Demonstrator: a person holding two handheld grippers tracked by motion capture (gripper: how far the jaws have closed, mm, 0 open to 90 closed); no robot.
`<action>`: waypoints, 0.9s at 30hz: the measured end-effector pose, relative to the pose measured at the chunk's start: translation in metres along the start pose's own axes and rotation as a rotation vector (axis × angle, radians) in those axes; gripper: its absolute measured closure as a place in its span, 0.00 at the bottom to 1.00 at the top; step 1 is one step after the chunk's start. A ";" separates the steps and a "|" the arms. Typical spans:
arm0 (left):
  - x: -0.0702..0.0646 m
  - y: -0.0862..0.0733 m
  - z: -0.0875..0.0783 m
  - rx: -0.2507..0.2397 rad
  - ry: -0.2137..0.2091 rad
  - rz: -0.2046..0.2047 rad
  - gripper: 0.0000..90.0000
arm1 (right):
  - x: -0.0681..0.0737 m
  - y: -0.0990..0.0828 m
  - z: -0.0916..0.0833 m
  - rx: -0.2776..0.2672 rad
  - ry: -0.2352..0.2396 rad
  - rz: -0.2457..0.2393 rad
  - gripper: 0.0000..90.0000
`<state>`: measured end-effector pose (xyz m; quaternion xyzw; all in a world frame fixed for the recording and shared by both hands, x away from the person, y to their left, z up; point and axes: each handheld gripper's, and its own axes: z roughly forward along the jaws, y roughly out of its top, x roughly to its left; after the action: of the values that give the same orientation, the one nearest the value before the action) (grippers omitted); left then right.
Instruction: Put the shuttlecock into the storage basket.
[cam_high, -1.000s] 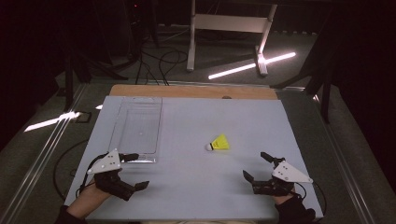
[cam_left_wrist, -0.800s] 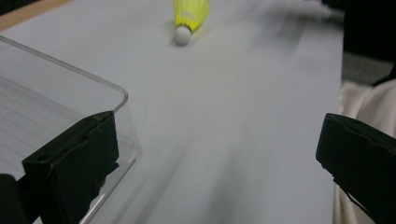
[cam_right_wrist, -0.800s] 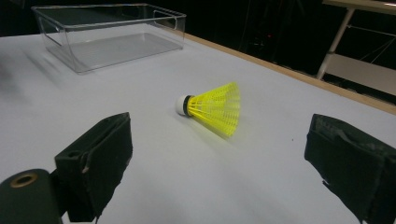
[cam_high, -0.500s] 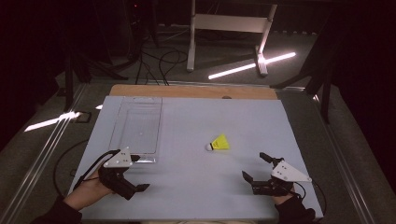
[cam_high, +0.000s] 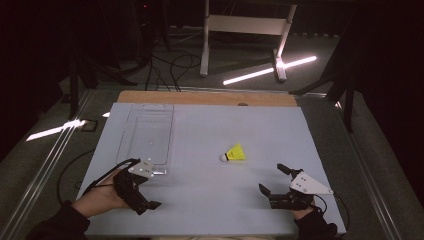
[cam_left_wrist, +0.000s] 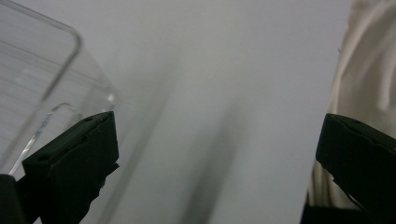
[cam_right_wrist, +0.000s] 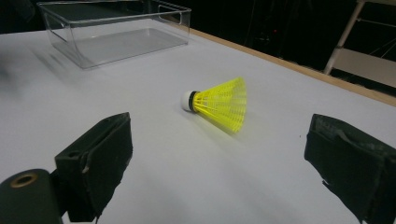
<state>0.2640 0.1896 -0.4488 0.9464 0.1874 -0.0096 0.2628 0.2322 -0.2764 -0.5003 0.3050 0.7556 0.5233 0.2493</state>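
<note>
Now, line by line:
Shuttlecock: a yellow shuttlecock (cam_high: 235, 153) with a white cork tip lies on its side on the white table top (cam_high: 210, 195), a little right of the middle. From the high view the cork points toward the person's left and the skirt toward the right.
Shuttlecock, right gripper view: it (cam_right_wrist: 219, 103) lies ahead of the 2 black jaws and between their lines, apart from both.
Right gripper: the right gripper (cam_high: 278, 180) rests low near the table's near right corner, jaws spread wide and holding nothing. The shuttlecock is near it, farther out on the table and slightly to the left.
Left gripper: the left gripper (cam_high: 145, 189) sits at the near left of the table, held in the person's hand (cam_high: 95, 200). Its jaws stand wide apart in the left gripper view, with bare table between them.
Clear bin: a transparent plastic bin (cam_high: 147, 137) stands on the left half of the table, its near end just beside the left gripper. Its rounded corner (cam_left_wrist: 70, 37) shows above one jaw in the left gripper view.
Bin and shuttlecock: well apart, with open table top between.
</note>
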 end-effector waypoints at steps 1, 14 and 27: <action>0.000 0.002 0.001 0.011 -0.008 0.001 0.00 | 0.000 0.000 0.000 0.000 0.001 0.001 0.09; -0.001 0.034 0.013 0.139 -0.060 0.012 0.00 | 0.000 0.000 0.000 0.001 0.005 0.002 0.09; -0.002 0.064 0.025 0.152 -0.089 -0.004 0.00 | 0.000 0.000 0.000 0.001 0.005 0.004 0.09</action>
<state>0.2867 0.1257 -0.4389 0.9620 0.1762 -0.0663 0.1980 0.2322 -0.2767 -0.5000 0.3051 0.7560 0.5241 0.2463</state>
